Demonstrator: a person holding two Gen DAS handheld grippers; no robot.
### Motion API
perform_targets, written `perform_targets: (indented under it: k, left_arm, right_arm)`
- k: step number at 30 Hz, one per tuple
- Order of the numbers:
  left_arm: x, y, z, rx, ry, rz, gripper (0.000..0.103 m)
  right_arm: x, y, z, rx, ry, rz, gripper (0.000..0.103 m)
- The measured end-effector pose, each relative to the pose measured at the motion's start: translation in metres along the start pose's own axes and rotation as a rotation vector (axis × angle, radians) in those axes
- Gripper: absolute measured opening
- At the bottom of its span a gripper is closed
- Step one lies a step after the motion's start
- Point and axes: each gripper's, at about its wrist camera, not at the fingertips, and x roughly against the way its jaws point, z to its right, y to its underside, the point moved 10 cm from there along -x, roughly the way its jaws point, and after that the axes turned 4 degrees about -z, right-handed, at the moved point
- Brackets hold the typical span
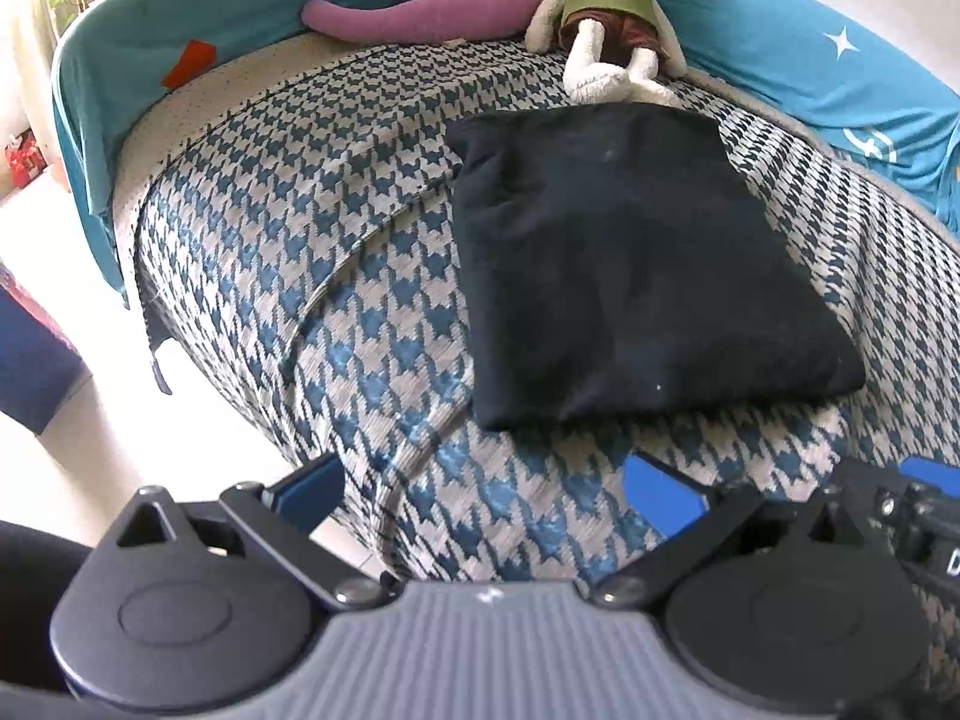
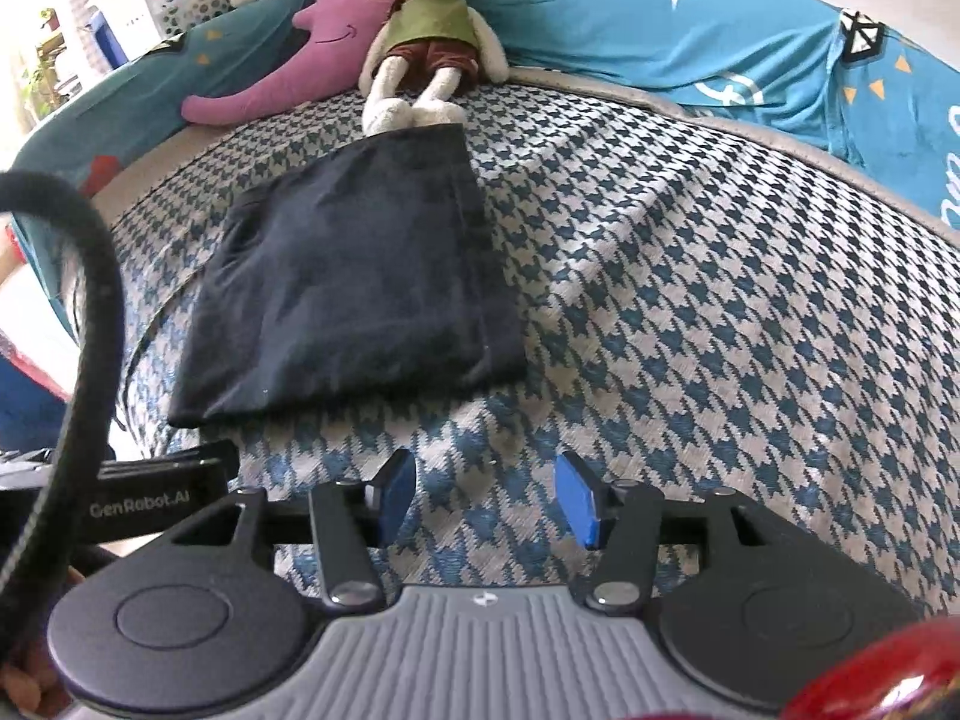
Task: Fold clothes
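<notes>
A dark folded garment (image 1: 630, 264) (image 2: 354, 294) is laid flat as a neat rectangle on a sofa seat (image 1: 372, 312) (image 2: 720, 300) that is covered in a blue and white houndstooth cloth. Its far edge is set against the feet of a white stuffed rabbit (image 1: 606, 18) (image 2: 426, 42), beside which a purple moon-shaped cushion (image 1: 432, 0) (image 2: 300, 60) is propped. A teal cover (image 1: 840, 72) (image 2: 690, 30) with stars is draped over the backrest behind them. The left gripper (image 1: 486, 480) is held over the near edge of the seat, its jaws spread wide with nothing between them. The right gripper (image 2: 486, 498) is held just short of the garment, its blue pads (image 2: 576, 498) parted and nothing grasped.
</notes>
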Motion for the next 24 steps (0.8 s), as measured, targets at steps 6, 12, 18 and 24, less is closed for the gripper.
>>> perform_targets:
  k: [6,12,18,24]
  left_arm:
    - [-0.0007,0.0001,0.0048,-0.007,-0.005,0.000,0.103]
    - [-0.0009,-0.0011,0.0047,-0.003,-0.010,0.002,0.103]
    - [0.0003,-0.0004,0.0064,-0.007,-0.011,0.002,0.103]
    - [0.0027,-0.0003,0.0087,-0.023,-0.019,0.007,0.103]
  right_arm:
    - [-0.0004,-0.0003,0.0053,-0.009,0.021,-0.004,0.052]
    - [-0.0003,0.0004,0.0034,0.008,0.033,-0.007,0.052]
    - [-0.0040,-0.0003,0.0046,0.003,0.034,-0.013,0.052]
    - [-0.0060,-0.0010,0.0058,-0.001,0.038,-0.017,0.052]
